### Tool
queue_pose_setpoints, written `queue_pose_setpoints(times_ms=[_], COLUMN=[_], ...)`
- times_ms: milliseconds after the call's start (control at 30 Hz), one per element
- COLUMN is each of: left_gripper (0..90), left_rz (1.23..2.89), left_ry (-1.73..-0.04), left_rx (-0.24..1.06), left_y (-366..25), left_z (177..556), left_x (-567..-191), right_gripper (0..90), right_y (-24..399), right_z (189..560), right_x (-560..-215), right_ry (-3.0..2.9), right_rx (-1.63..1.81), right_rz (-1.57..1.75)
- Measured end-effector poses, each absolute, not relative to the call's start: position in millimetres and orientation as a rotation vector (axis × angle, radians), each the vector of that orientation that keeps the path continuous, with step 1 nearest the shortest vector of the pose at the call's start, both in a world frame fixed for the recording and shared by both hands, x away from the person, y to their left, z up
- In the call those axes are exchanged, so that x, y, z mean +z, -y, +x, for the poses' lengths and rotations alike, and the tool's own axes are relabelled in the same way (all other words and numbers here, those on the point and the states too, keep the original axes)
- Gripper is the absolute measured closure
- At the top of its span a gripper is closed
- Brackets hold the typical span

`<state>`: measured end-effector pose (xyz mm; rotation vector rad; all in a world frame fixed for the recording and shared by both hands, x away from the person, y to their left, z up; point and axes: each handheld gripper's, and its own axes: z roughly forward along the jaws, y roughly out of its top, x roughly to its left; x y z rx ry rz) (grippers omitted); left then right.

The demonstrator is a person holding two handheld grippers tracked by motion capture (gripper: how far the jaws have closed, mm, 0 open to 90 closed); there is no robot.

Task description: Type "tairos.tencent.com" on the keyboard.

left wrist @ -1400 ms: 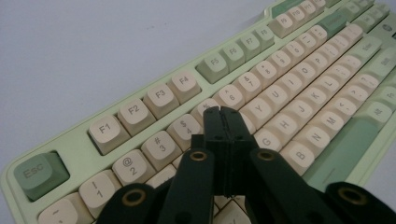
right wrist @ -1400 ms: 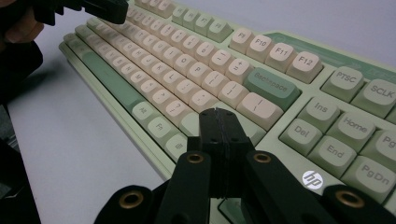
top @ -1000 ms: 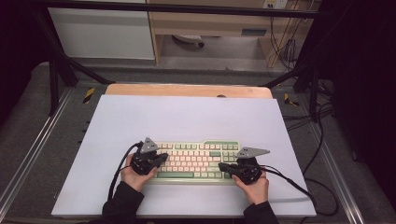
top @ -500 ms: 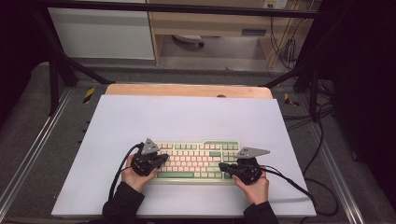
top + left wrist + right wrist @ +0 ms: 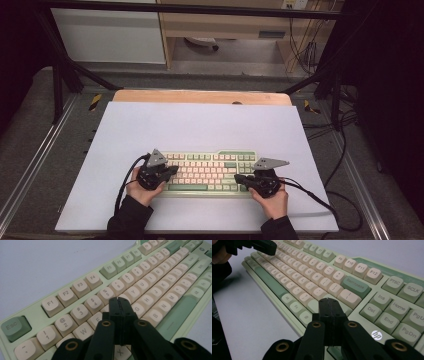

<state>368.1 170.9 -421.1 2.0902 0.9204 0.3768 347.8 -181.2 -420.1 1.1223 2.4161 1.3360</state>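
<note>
Nothing shifted: left gripper [image 5: 172, 170] and right gripper [image 5: 239, 177] poised low-centre over keyboard [image 5: 210, 172], jaws together, probably typing; press one key squarely.

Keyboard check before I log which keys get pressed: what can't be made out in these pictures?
- Left gripper view: its shut jaws hide the key under their tips on the keyboard.
- Right gripper view: the key beneath its shut jaws is covered too.
- High view: key legends are too small to read.
</note>
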Motion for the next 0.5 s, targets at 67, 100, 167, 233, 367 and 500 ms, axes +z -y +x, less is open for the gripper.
queue_pose_setpoints(times_ms=[67,100,167,233,367,500], left_gripper=[90.0,90.0,90.0,90.0,90.0,90.0], left_rz=[2.086,2.087,2.085,2.086,2.082,2.078], left_ry=[-0.92,-0.919,-0.92,-0.919,-0.92,-0.922], left_rx=[0.376,0.374,0.371,0.372,0.372,0.37], left_y=[-172.4,-173.1,-174.2,-175.1,-176.9,-180.1], left_z=[366.9,366.4,365.3,364.4,362.7,359.4], left_x=[-420.4,-420.2,-420.1,-419.8,-419.1,-418.6], right_gripper=[90.0,90.0,90.0,90.0,90.0,90.0], right_y=[181.4,181.4,181.5,181.6,181.6,182.3], right_z=[347.6,347.7,347.7,347.7,347.3,347.2], right_x=[-419.6,-419.7,-419.4,-419.3,-418.9,-417.9], right_ry=[-2.417,-2.414,-2.413,-2.413,-2.412,-2.41], right_rx=[1.334,1.337,1.335,1.335,1.336,1.338], right_rz=[1.125,1.123,1.121,1.121,1.124,1.12])
